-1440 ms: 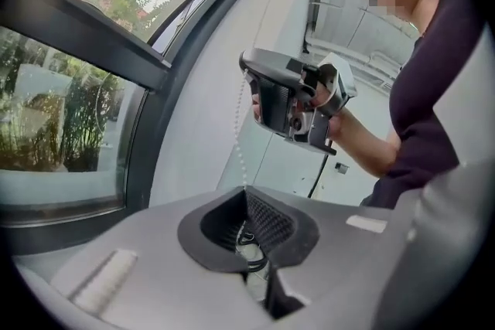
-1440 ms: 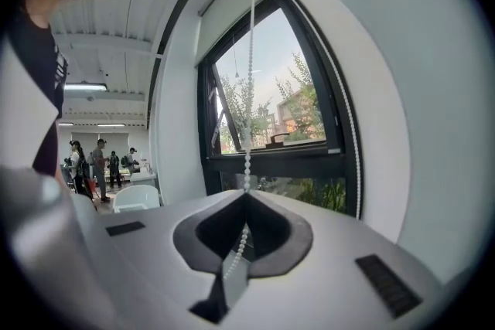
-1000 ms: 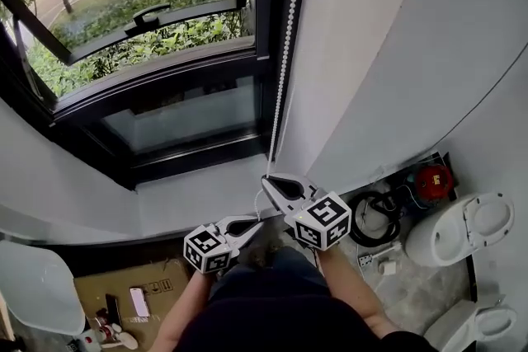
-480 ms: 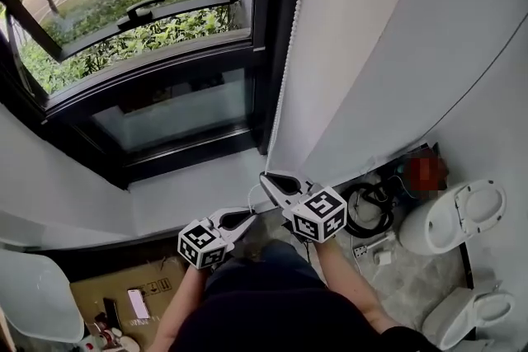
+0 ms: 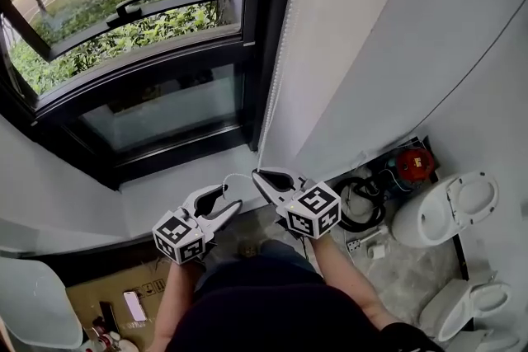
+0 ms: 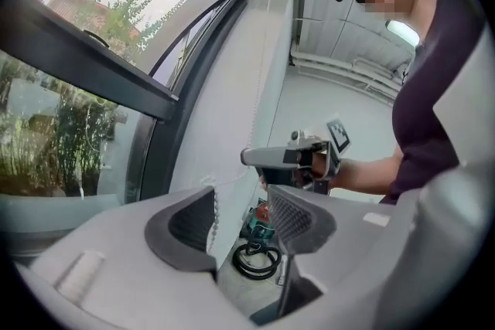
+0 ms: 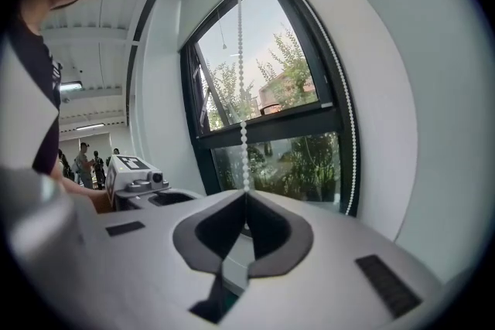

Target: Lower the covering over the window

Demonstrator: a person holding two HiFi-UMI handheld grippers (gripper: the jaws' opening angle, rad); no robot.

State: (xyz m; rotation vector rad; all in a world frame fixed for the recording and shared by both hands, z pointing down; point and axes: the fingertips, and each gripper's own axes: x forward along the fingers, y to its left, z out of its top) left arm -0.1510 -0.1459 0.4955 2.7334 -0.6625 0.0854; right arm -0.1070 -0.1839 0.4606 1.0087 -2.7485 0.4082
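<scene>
Black-framed window (image 5: 124,37) at left, glass bare, green shrubs outside. Left gripper (image 5: 229,198) is held low in front of the body, nearly level, marker cube toward the person. Its grey fingers (image 6: 298,216) with ribbed dark pads have just been opening and stand wide. The white bead chain (image 5: 276,70) passes through the gap close to one pad, not pinched. The chain hangs straight down the smooth white wall (image 5: 371,53) just beside the window's right frame. Right gripper (image 5: 257,175) sits just right of the left one, tilted slightly down, fingers clamped together on the chain. The right gripper view shows beads running into the closed tips (image 7: 246,197); the head view can't resolve that. On the floor at right are a black hose coil (image 5: 359,206) and a white glossy toilet (image 5: 441,210).
</scene>
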